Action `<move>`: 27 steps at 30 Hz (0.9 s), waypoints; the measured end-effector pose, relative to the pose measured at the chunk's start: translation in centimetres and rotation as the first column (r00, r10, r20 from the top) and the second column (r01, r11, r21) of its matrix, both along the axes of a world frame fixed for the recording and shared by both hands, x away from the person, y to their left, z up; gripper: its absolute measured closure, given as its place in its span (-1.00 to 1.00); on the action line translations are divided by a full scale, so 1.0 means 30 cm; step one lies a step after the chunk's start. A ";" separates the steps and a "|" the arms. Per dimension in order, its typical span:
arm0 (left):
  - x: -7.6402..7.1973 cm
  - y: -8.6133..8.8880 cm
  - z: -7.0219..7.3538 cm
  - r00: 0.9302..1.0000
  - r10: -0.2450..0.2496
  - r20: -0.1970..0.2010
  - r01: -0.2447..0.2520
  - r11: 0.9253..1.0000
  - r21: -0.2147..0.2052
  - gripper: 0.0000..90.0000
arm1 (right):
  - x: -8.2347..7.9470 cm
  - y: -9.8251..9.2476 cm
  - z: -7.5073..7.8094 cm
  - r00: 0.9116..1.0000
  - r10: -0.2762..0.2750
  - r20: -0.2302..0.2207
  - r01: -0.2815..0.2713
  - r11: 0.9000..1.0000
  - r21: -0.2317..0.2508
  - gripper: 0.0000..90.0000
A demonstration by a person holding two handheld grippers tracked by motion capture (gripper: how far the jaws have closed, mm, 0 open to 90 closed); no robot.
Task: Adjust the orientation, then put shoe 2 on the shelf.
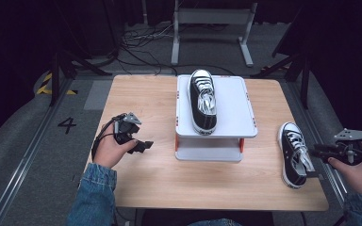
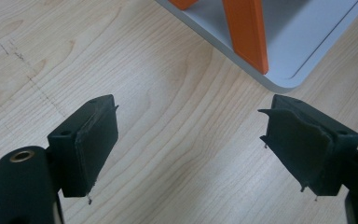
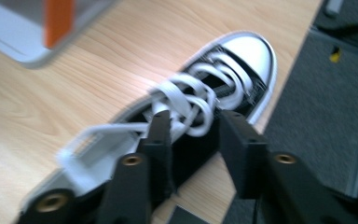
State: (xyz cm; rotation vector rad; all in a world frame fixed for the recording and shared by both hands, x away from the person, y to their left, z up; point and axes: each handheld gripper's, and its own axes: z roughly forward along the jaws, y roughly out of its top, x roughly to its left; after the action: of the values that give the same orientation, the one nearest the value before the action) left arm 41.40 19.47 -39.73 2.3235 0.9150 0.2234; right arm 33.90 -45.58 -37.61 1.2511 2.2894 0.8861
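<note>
Two black-and-white sneakers are on my wooden table (image 1: 141, 169): one sneaker on the stand (image 1: 202, 101) lies along the top of the white stand (image 1: 233, 113), toe pointing away from me, and the sneaker on the table (image 1: 293, 154) sits near the right edge, toe also pointing away. The stand rests on orange legs (image 2: 247, 32) over a white base plate, roughly in the middle of the table and between my two hands.

My right gripper (image 3: 193, 126) is at the sneaker on the table, coming in from the shoe's outer side, beyond the table's right edge. Its jaws stand partly apart, one over the shoe's opening by the white laces (image 3: 200, 100), the other outside the shoe's wall, so the side of the shoe runs between them; the blur keeps me from telling whether the pads press on it. Dark floor lies just past the toe.

My left gripper (image 2: 191, 144) hangs over bare wood on the left half of the table, jaws wide apart with nothing between them. A corner of the stand's base plate (image 2: 303, 51) and an orange leg lie just ahead of it, the nearest thing in its way.
</note>
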 end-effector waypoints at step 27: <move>-0.013 0.013 -0.008 1.000 0.020 0.003 -0.020 1.000 -0.002 -0.62 | 0.096 0.013 -0.183 0.991 0.128 -0.029 -0.127 0.991 0.030 -0.19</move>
State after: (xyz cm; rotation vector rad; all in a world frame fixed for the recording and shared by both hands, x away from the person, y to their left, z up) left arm 41.01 19.86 -39.96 2.3123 0.9368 0.2334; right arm 36.79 -45.19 -43.10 1.1481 2.4117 0.9516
